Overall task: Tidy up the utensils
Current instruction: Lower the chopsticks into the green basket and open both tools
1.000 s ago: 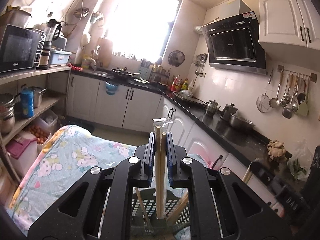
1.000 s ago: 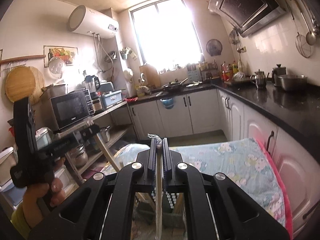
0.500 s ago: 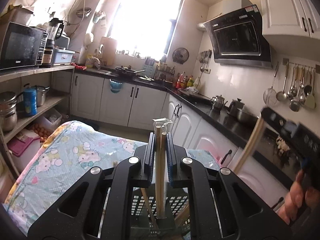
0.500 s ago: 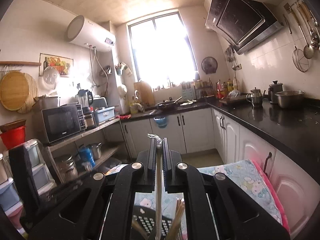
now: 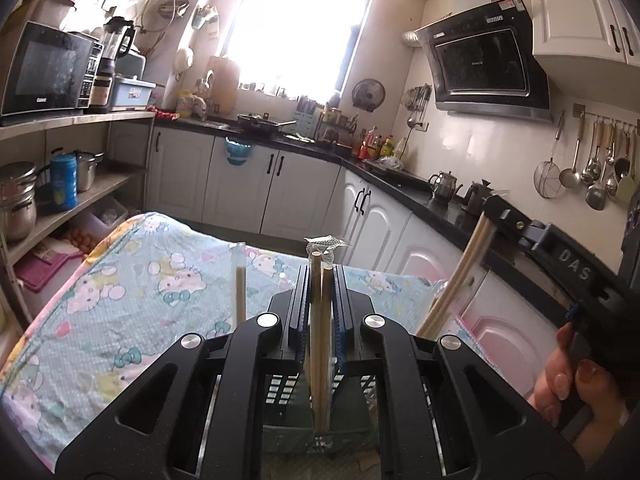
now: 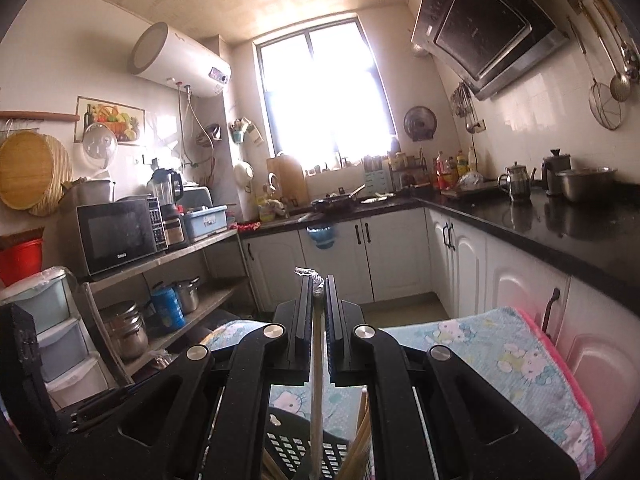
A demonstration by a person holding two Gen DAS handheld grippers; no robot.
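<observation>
We hold one wrapped pair of chopsticks [image 5: 321, 320] in the left gripper [image 5: 320, 312], jaws clamped narrow on the upper part of the shafts, with the crimped end of the clear wrapper [image 5: 326, 241] standing just above the jaws. The right gripper [image 6: 319, 320] is likewise clamped tight on a second wrapped pair [image 6: 317, 380], which hangs down between its jaws. Both pairs stand nearly upright, lower ends inside or just over the dark perforated basket [image 5: 280, 390] on the patterned cloth [image 5: 120, 300]. Other chopsticks already lean in the basket, one wrapped stick [image 5: 240, 292] upright at its left side.

Handling judgement:
- Weight: very light; grip force can be low.
- Stiffness: the wooden shafts are rigid and do not sag, so a single grip point controls the whole length.
- Surface: the plastic film is smooth and probably slippery; the sticks may slide inside it if the clamp loosens early.
- Grip point: we take hold across both shafts near the top, below the crimp, never on the loose film alone.
- Release: we open only once the tips rest in the basket, since upright sticks tip readily against the wall.
</observation>
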